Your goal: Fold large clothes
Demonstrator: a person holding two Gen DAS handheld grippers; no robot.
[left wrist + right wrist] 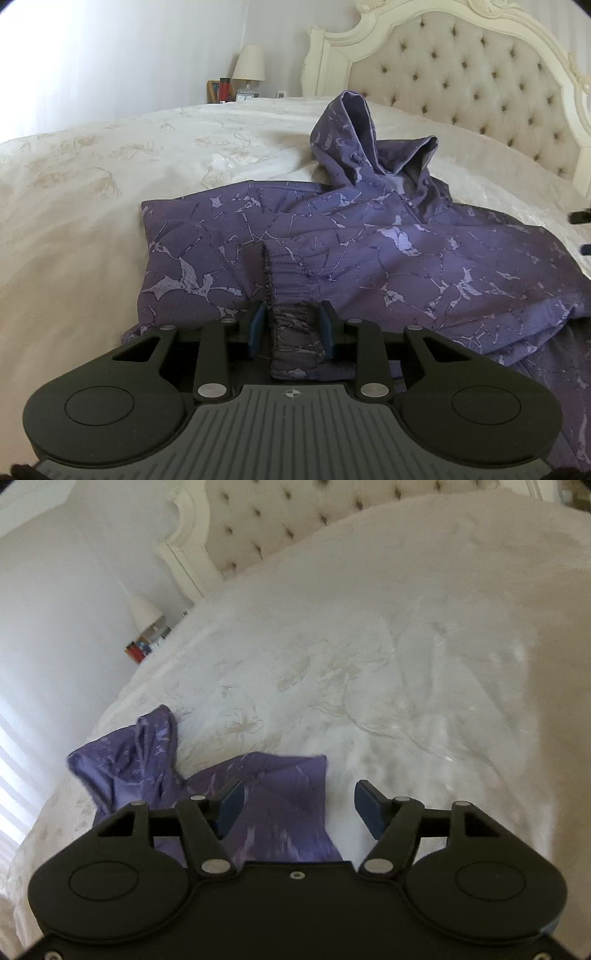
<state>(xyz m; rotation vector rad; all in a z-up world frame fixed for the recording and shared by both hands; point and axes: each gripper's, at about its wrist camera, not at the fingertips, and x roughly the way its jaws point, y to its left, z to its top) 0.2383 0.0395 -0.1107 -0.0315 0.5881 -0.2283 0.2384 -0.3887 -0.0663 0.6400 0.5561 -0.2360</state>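
A purple patterned hooded jacket [388,251] lies on the cream bedspread [110,177], hood [351,133] standing up toward the headboard. Its elastic sleeve cuff [291,325] lies between the blue pads of my left gripper [291,325], with a little gap on each side, the sleeve laid across the jacket body. In the right wrist view, my right gripper [299,805] is open and empty above a corner of the same jacket [273,794] and the bedspread [406,664]; this view is motion blurred.
A tufted cream headboard [461,81] stands behind the bed. A nightstand with a lamp [249,64], a red flask and a frame is at the far left corner. The lamp also shows in the right wrist view [144,611].
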